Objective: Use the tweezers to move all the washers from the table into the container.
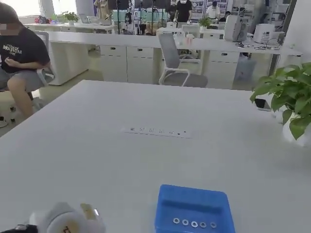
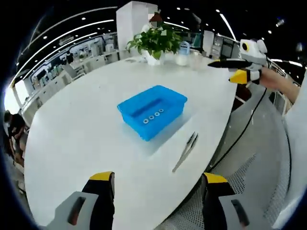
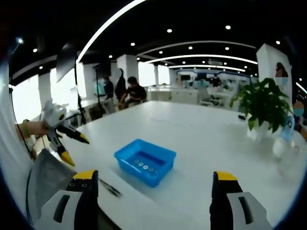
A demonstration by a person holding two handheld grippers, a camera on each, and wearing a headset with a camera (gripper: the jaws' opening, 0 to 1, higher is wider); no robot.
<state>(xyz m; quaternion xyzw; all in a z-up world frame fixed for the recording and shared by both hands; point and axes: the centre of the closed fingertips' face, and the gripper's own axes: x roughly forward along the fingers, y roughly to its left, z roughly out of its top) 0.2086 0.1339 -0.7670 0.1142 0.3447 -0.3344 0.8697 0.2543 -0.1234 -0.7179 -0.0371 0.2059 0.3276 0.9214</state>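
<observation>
A blue container (image 1: 194, 213) stands on the white table with a row of several washers (image 1: 194, 224) inside it. In the left gripper view the washers (image 2: 152, 117) lie in the container (image 2: 152, 111), and silver tweezers (image 2: 186, 151) lie flat on the table beside it, near the edge. My left gripper (image 2: 156, 179) is open and empty, short of the tweezers. My right gripper (image 3: 156, 177) is open and empty too, held off the table, facing the container (image 3: 145, 162) and the tweezers (image 3: 110, 188). The left gripper's white body (image 1: 68, 221) shows at the head view's bottom left.
A potted plant (image 1: 290, 94) stands at the table's right side. A socket strip (image 1: 155, 131) is set into the table's middle. A person (image 1: 19, 63) sits at the far left, and an office chair (image 1: 175, 60) stands beyond the table.
</observation>
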